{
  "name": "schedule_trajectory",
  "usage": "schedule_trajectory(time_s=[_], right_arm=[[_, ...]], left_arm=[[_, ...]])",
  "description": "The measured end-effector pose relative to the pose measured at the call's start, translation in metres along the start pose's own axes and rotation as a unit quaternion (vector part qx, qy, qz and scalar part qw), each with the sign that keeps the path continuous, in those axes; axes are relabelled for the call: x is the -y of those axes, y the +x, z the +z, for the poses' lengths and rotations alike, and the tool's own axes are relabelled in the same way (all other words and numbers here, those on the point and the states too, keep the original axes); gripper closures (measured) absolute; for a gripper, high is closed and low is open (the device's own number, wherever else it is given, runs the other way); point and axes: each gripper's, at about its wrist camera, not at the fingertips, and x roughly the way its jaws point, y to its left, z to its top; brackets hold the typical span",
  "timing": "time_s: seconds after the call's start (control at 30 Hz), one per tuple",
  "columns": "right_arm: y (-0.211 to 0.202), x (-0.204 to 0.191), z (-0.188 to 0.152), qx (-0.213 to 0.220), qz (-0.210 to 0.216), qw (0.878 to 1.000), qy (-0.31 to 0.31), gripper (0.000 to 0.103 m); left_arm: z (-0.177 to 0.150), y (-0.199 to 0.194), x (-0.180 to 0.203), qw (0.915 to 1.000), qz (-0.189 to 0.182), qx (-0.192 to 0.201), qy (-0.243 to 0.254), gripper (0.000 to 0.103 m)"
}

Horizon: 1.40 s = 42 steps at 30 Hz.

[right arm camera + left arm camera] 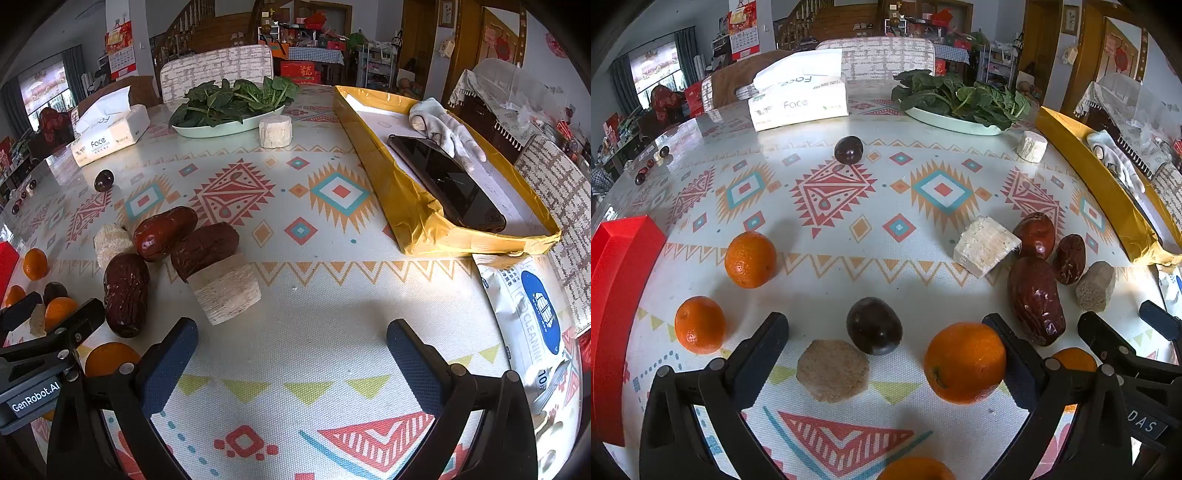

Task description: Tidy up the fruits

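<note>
My left gripper (886, 350) is open, low over the patterned table. Between its fingers lie a dark plum (874, 325), a tan round cake (833, 370) and an orange (964, 362) touching the right finger. Two more oranges (750, 259) (699, 324) lie to the left near a red tray (617, 295). Another plum (848, 149) lies farther back. Three big red dates (1036, 299) (162, 232) lie to the right. My right gripper (291, 350) is open and empty over bare cloth, with the dates and a pale sugarcane piece (227, 291) ahead on its left.
A yellow box (417, 218) with a phone and a glove stands on the right. A plate of spinach (229, 99), a tissue pack (110, 133) and a pale chunk (275, 131) are at the back. A wipes pack (528, 321) lies at the right edge.
</note>
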Motion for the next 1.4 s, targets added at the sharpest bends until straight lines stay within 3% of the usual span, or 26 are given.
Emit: schedule_trajectory(time_s=[0.9,1.23,1.33,1.4], right_arm=[[0.000,-0.001,-0.001,0.000,0.000,1.000,0.000,0.000],[-0.001,0.003,0.000,-0.030,0.001,1.000,0.006,0.000],[-0.001,0.004,0.001,-0.030,-0.001,1.000,0.006,0.000],[-0.001,0.003,-0.001,-0.029,-0.002,1.000,0.006,0.000]], left_arm=[[0.001,0.000,-0.001,0.9998,-0.009,-0.012,0.012,0.000],[0.002,-0.001,0.000,0.9995,-0.012,-0.022,0.019,0.000],[-0.002,-0.006,-0.002,0.9989,-0.035,-0.020,0.024,0.001],[-0.006,-0.018,-0.009,0.9978,-0.065,-0.012,0.008,0.013]])
